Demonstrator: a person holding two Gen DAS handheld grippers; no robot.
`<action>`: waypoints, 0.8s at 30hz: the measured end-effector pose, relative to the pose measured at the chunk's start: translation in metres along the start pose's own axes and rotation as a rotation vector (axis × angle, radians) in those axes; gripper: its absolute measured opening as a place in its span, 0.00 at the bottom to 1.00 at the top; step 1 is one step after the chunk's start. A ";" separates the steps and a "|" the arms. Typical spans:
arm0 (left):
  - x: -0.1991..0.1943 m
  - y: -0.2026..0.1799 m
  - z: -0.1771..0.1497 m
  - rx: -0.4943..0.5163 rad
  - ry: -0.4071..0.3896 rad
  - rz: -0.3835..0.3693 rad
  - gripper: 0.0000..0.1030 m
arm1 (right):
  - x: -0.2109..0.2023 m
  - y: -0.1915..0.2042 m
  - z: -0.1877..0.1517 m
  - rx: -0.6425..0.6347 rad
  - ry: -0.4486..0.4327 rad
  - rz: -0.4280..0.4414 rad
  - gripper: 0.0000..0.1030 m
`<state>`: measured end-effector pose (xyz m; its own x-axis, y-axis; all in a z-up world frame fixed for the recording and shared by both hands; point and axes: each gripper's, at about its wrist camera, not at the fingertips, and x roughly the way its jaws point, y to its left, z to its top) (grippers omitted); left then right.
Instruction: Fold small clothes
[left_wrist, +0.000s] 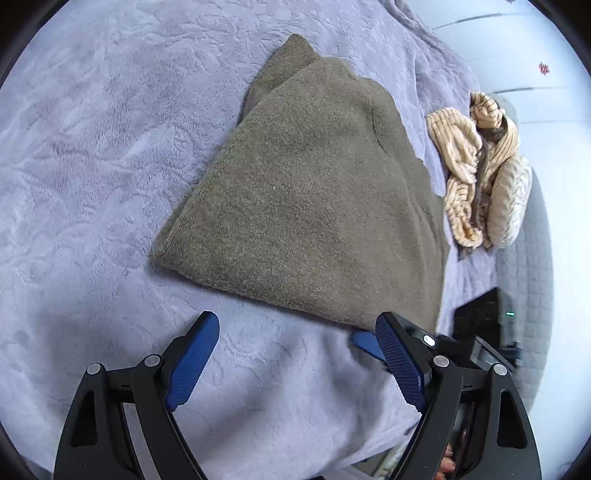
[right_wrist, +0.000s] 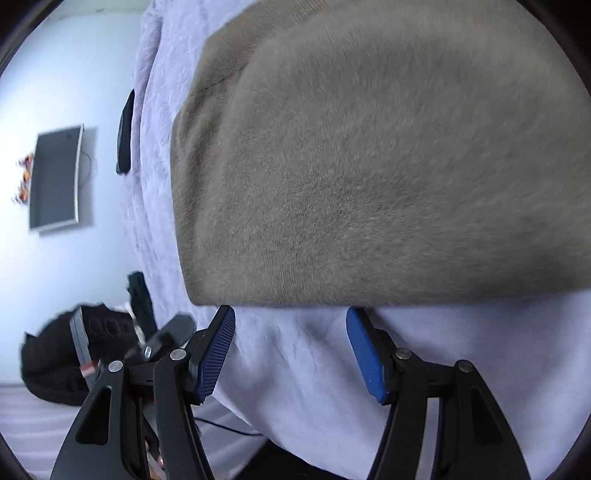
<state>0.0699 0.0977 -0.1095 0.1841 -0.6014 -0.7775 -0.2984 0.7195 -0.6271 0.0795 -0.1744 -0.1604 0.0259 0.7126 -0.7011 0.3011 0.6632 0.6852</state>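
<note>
From my left tool (left_wrist: 297, 326), jaws spread and empty, I see the whole folded olive-grey sweater (left_wrist: 317, 199) lying on the lilac bed blanket (left_wrist: 92, 166), with a crumpled beige striped garment (left_wrist: 480, 166) beyond it near the edge. My right tool (right_wrist: 291, 317) shows only the sweater's (right_wrist: 369, 166) near edge, blurred and cut off at the frame; its jaws stand apart with nothing between them, just short of the fabric. Only this view catches a wall screen (right_wrist: 55, 179) and a dark bag (right_wrist: 62, 362) on the floor
</note>
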 end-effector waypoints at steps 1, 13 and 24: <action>-0.001 0.004 0.000 -0.020 -0.001 -0.028 0.84 | 0.006 -0.004 0.001 0.028 -0.010 0.028 0.65; 0.011 0.001 0.012 -0.122 -0.055 -0.233 0.84 | 0.004 0.017 0.018 0.062 -0.091 0.322 0.24; 0.039 -0.003 0.046 -0.213 -0.162 -0.197 0.75 | 0.014 0.015 0.010 0.042 -0.012 0.265 0.24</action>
<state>0.1211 0.0879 -0.1405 0.3993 -0.6463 -0.6502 -0.4278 0.4959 -0.7557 0.0936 -0.1572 -0.1620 0.1198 0.8570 -0.5012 0.3215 0.4441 0.8363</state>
